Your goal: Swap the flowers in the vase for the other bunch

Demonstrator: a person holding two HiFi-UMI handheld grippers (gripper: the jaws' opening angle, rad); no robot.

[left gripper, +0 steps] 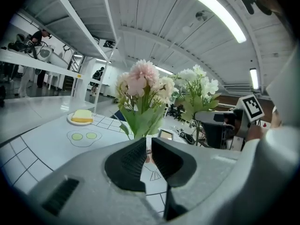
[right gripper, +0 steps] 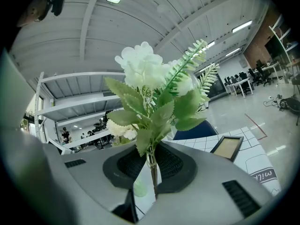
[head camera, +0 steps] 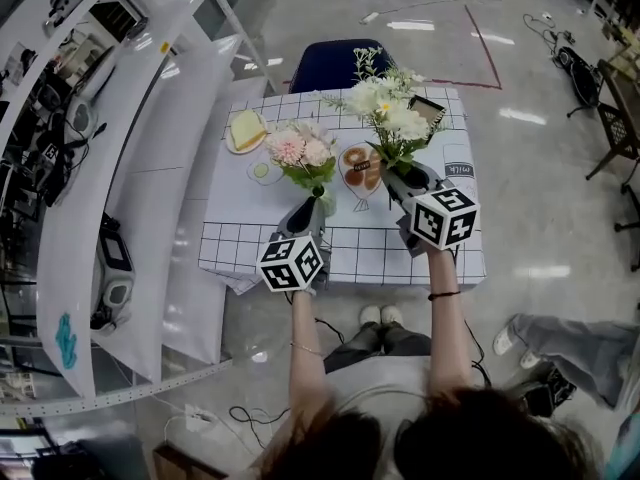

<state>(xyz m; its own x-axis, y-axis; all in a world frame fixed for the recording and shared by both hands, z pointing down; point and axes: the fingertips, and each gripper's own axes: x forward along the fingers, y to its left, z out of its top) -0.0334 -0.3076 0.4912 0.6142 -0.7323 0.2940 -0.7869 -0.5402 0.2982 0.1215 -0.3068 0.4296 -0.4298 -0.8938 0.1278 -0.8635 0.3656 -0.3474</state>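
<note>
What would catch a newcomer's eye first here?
Two bunches are held side by side over the checked table: the pink bunch in the left gripper, the white bunch in the right gripper. Beyond the pink bunch, a plate with a yellow slab sits on the table.

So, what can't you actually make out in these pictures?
- Vase: no view shows it clearly; in the head view the left gripper and pink-and-cream flower bunch crowd the middle.
- Dark-framed picture: head view, partly behind the white flower bunch.
- Pink bunch's stem ends: left gripper view, behind the jaws.
</note>
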